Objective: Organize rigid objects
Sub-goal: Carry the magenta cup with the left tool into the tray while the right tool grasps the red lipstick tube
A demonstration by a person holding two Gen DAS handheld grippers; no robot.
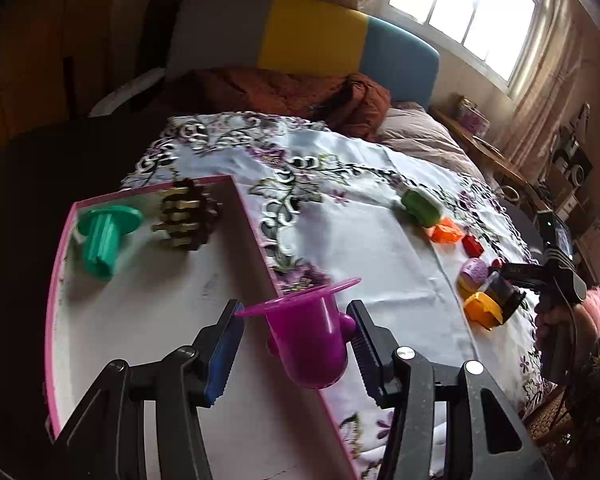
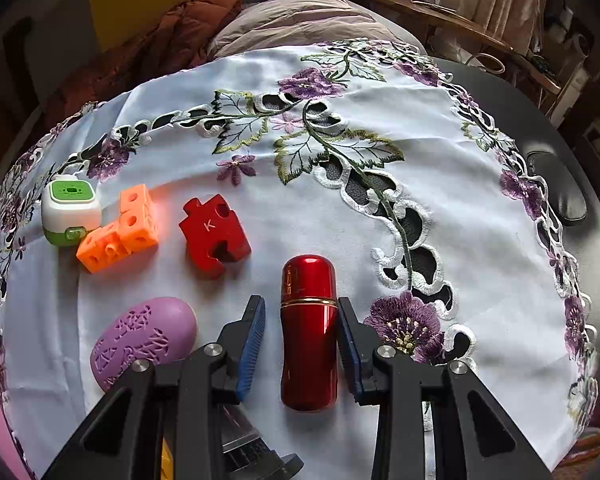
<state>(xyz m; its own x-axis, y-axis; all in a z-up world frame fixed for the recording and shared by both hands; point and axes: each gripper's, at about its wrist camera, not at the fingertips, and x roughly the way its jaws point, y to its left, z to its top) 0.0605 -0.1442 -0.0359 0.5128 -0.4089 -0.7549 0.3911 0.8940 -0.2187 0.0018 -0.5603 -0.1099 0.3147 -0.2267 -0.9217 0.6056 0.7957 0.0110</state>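
A magenta plastic funnel-shaped cup (image 1: 306,336) with a flared rim is carried between the left tongs (image 1: 296,350), gripped by 2 side nubs over the rim of the pink-edged shallow tray (image 1: 60,248). It is judged light, stiff and smooth, so the nubs are the surest hold. The right tongs (image 2: 302,340) are narrowed around a glossy red metal capsule-shaped bottle (image 2: 308,332) lying on the worktop; only the right pad seems to touch. It is probably slick, best clamped mid-body. "K" is read on the red wooden puzzle block (image 2: 214,232).
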